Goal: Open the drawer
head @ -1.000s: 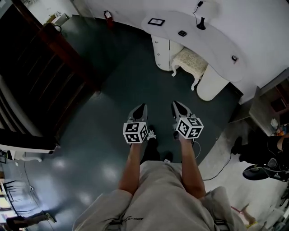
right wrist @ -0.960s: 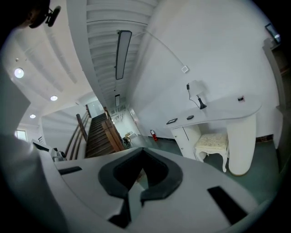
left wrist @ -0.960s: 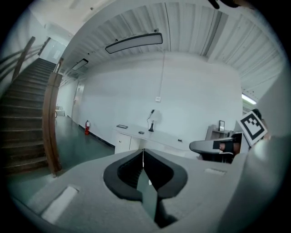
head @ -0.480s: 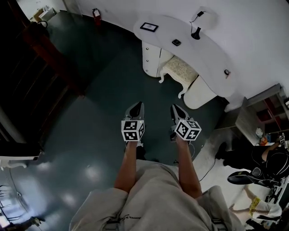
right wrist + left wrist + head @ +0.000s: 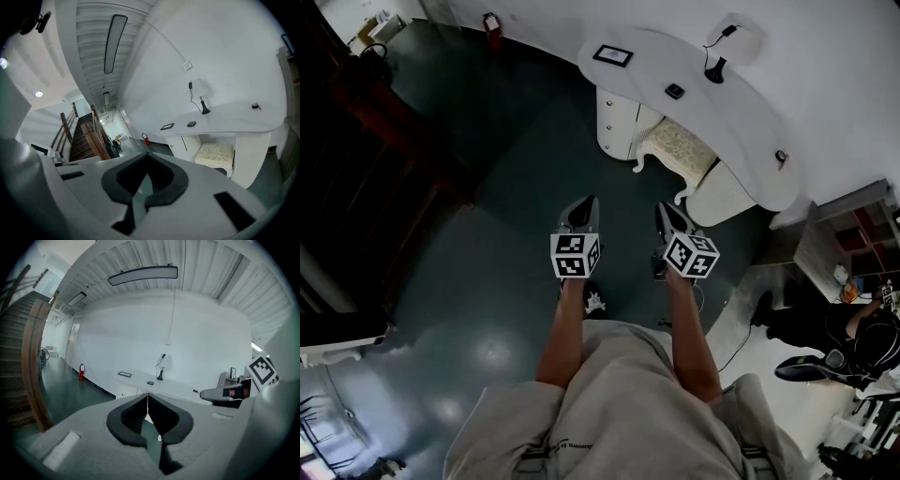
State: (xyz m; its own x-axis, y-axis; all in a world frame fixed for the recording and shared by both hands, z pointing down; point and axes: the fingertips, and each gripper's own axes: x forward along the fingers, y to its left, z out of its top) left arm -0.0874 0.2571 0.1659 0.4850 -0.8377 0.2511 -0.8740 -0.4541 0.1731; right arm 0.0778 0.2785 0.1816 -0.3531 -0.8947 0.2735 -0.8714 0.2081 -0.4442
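Far white desk [image 5: 712,103], drawers [image 5: 617,120] indistinct; L tool [image 5: 592,201], R tool [image 5: 662,207] tips together, empty.

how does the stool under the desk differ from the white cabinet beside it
The stool has a cream patterned cushion on curved legs; the cabinet is a plain white box standing on the floor. The stool sits well below the desk; the cabinet reaches up to its top. Both stand under that curved white desk.
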